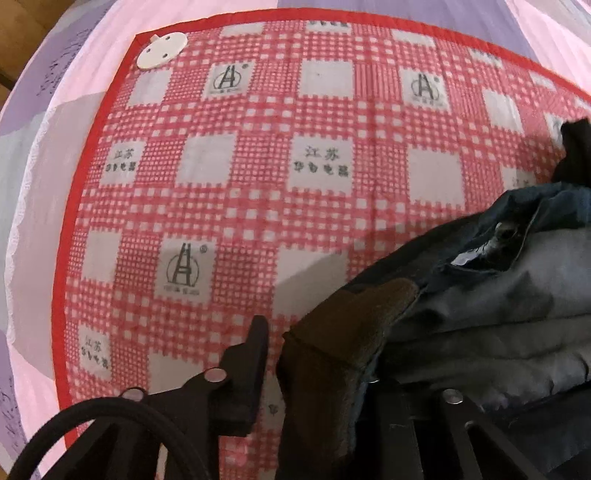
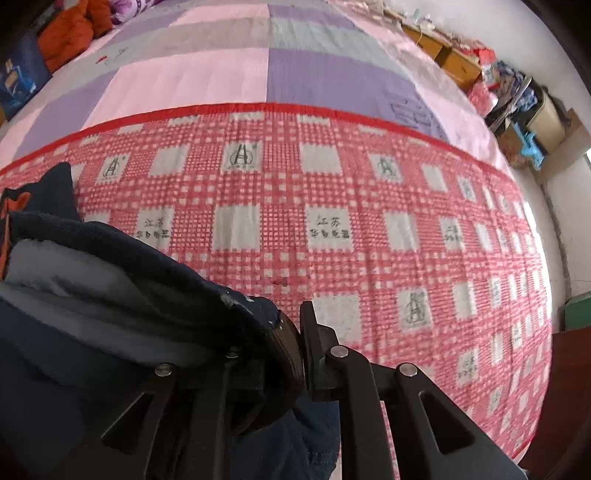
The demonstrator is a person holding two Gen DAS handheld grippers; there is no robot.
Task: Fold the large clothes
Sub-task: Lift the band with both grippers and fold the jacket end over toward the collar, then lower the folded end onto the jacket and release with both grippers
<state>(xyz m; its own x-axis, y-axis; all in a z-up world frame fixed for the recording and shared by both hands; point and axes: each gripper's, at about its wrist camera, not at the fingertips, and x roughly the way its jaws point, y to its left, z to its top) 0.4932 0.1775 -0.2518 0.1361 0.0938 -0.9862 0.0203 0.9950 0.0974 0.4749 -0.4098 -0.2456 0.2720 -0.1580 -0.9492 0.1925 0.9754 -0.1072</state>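
A dark navy jacket [image 1: 487,314] with grey lining fills the lower right of the left wrist view and the lower left of the right wrist view [image 2: 92,295]. My left gripper [image 1: 314,354] is shut on a brown edge of the jacket [image 1: 332,350]; its right finger is hidden under the cloth. My right gripper [image 2: 295,339] is shut on a thick edge of the jacket, held above the red checked blanket [image 2: 332,240]. The blanket also shows in the left wrist view [image 1: 240,184].
The blanket lies on a bed with a pink, purple and grey sheet [image 2: 221,66]. A white round plug [image 1: 160,50] sits at the blanket's far left corner. Orange bedding [image 2: 70,33], a blue box [image 2: 18,81] and cluttered wooden furniture [image 2: 517,96] border the bed.
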